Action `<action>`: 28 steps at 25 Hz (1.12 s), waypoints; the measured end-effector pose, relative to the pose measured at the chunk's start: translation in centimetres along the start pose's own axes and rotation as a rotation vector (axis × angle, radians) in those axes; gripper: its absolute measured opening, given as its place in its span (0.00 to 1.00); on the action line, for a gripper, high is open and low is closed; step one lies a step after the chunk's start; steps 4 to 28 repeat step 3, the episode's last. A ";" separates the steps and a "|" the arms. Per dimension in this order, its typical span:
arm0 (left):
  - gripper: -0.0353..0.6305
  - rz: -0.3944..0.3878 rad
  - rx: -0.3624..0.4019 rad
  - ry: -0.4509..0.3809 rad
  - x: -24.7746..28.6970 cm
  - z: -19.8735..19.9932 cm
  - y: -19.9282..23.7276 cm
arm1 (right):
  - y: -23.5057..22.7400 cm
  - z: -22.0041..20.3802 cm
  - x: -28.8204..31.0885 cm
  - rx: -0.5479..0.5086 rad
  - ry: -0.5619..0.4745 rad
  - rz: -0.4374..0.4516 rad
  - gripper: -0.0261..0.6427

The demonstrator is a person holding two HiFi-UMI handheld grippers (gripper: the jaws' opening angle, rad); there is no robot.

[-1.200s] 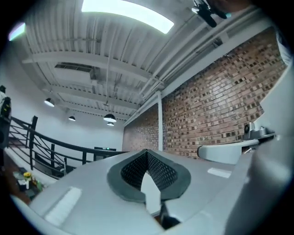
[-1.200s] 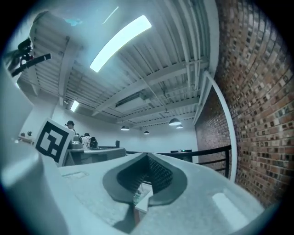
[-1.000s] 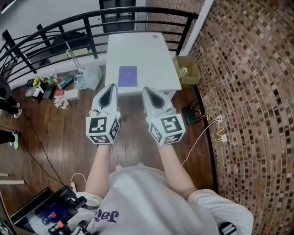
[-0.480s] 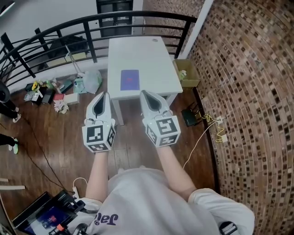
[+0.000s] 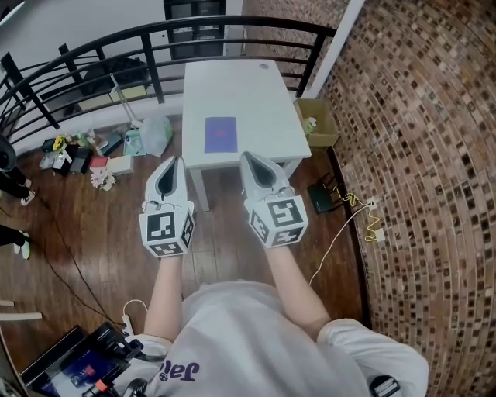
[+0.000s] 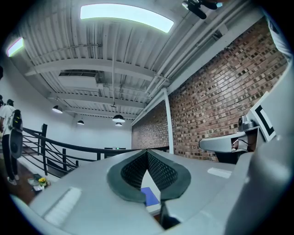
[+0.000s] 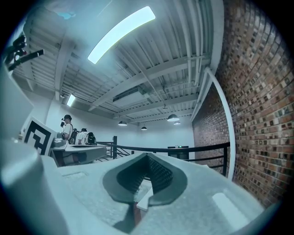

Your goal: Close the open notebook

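Shifted left gripper (image 5: 178, 161) and right gripper (image 5: 248, 157) slightly, then steadied them, both pressed together and empty, short of the tabletop (image 5: 232, 89). Made no contact with the purple notebook (image 5: 220, 135), flat mid-tabletop; open or closed unclear.

White left tool (image 5: 177, 160) and right tool (image 5: 248, 156), black-patterned marker cubes (image 5: 167, 227), pale T-shirt (image 5: 248, 341)

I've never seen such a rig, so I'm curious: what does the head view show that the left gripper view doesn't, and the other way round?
Only the head view: the cardboard box beside the white table, and the floor clutter. Only the left gripper view: the ceiling light panel and the pendant lamps. Both: the table, the purple notebook on it, the brick wall, the black railing and the left hand-held gripper.
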State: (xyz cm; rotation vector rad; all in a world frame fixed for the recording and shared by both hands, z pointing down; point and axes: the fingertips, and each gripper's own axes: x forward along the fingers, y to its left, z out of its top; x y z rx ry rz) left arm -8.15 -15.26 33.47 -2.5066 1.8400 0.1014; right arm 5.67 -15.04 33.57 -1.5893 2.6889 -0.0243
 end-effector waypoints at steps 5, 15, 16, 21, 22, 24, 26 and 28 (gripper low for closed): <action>0.08 0.001 0.017 0.004 0.2 0.1 -0.1 | -0.4 0.1 0.0 0.007 0.001 -0.005 0.03; 0.08 0.001 0.017 0.004 0.2 0.1 -0.1 | -0.4 0.1 0.0 0.007 0.001 -0.005 0.03; 0.08 0.001 0.017 0.004 0.2 0.1 -0.1 | -0.4 0.1 0.0 0.007 0.001 -0.005 0.03; 0.08 0.001 0.017 0.004 0.2 0.1 -0.1 | -0.4 0.1 0.0 0.007 0.001 -0.005 0.03; 0.08 0.001 0.017 0.004 0.2 0.1 -0.1 | -0.4 0.1 0.0 0.007 0.001 -0.005 0.03; 0.08 0.001 0.017 0.004 0.2 0.1 -0.1 | -0.4 0.1 0.0 0.007 0.001 -0.005 0.03; 0.08 0.001 0.017 0.004 0.2 0.1 -0.1 | -0.4 0.1 0.0 0.007 0.001 -0.005 0.03; 0.08 0.001 0.017 0.004 0.2 0.1 -0.1 | -0.4 0.1 0.0 0.007 0.001 -0.005 0.03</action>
